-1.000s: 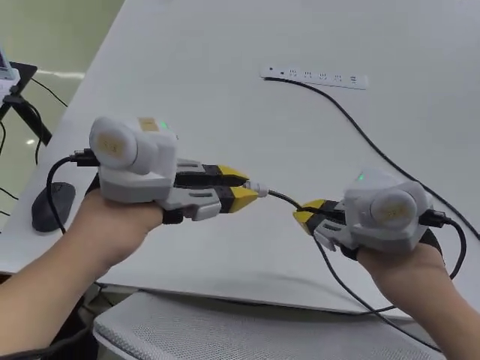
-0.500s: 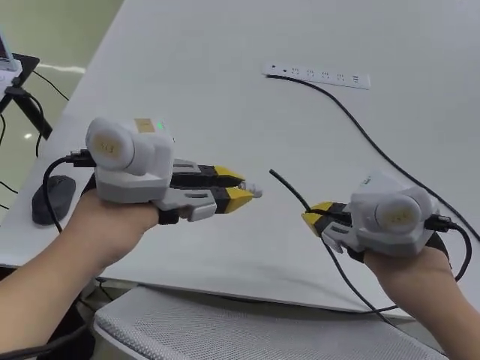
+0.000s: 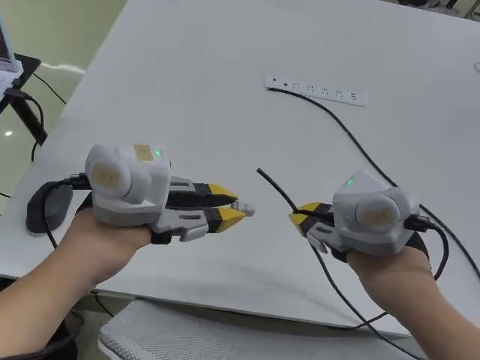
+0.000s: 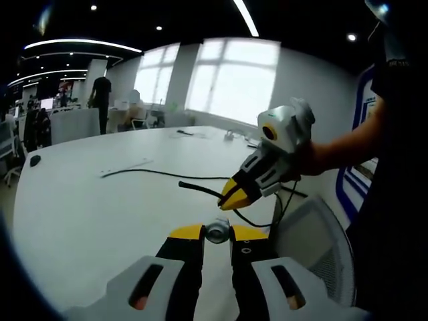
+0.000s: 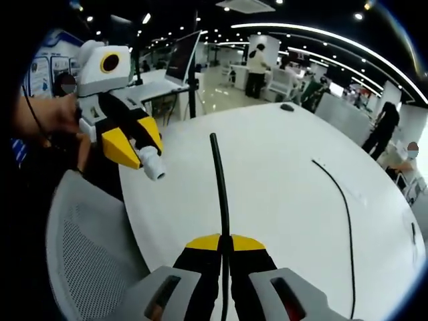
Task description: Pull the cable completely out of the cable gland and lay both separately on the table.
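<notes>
On my left, the left gripper point(image 3: 234, 208) holds the cable gland point(image 3: 246, 210) between its jaw tips, above the near edge of the table point(image 3: 187, 90). Opposite it, on my right, the right gripper point(image 3: 297, 218) clamps the cable point(image 3: 276, 190). The cable's free end reaches out between the two, apart from the gland. Behind them a power strip point(image 3: 318, 90) lies on the table.

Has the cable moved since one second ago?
Yes. The cable, in the right gripper, has come out of the cable gland held by the left gripper; its tip now lies nearer the power strip.
</notes>
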Action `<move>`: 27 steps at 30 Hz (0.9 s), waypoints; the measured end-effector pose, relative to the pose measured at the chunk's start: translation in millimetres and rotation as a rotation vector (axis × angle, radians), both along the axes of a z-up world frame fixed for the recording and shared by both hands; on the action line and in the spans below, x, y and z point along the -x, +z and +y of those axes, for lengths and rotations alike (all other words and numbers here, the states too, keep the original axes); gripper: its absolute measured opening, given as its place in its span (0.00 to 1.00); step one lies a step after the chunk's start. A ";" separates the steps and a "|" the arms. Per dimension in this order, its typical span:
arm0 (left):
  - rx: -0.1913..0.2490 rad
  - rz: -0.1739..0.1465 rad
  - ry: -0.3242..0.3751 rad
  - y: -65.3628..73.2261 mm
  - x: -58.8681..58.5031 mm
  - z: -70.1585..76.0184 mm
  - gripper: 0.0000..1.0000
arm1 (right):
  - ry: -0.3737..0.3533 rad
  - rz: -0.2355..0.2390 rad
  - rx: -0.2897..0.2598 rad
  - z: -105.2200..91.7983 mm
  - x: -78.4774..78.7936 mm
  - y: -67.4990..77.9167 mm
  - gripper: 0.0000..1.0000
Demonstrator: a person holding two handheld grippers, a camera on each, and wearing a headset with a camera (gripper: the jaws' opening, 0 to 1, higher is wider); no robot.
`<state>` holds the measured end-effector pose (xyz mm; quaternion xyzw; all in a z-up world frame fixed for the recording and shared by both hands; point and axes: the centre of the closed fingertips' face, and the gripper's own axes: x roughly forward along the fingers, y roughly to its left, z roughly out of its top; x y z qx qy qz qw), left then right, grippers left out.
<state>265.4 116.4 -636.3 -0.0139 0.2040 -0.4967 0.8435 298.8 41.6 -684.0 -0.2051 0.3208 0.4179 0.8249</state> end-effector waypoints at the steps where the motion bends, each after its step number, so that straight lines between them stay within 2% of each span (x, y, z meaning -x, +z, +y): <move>1: 0.000 -0.001 -0.002 -0.4 -0.6 1.5 0.15 | -0.002 0.002 0.004 1.2 -1.6 -0.5 0.00; 4: -0.012 -0.016 -0.015 -4.5 -1.6 7.2 0.15 | -0.011 0.008 0.011 6.3 -9.3 -3.5 0.00; 8: -0.006 -0.026 -0.021 -10.1 -1.2 12.7 0.15 | -0.029 0.006 0.011 13.6 -19.8 -6.7 0.00; 9: 0.002 -0.005 -0.023 -13.3 0.0 13.6 0.15 | -0.031 0.007 0.010 15.6 -21.4 -7.0 0.00; 11: -0.011 -0.013 -0.027 -18.2 1.1 16.5 0.15 | -0.035 0.011 0.007 20.7 -26.3 -8.5 0.00; 13: -0.006 -0.005 -0.033 -21.4 3.2 18.4 0.15 | -0.035 0.018 0.006 27.1 -30.7 -10.7 0.00; 25: -0.008 -0.004 -0.017 -48.3 5.6 34.5 0.15 | 0.047 0.020 0.015 72.6 -49.1 -23.4 0.00; 27: -0.010 0.005 -0.009 -55.6 5.3 37.8 0.15 | 0.065 0.025 0.020 80.9 -52.6 -28.1 0.00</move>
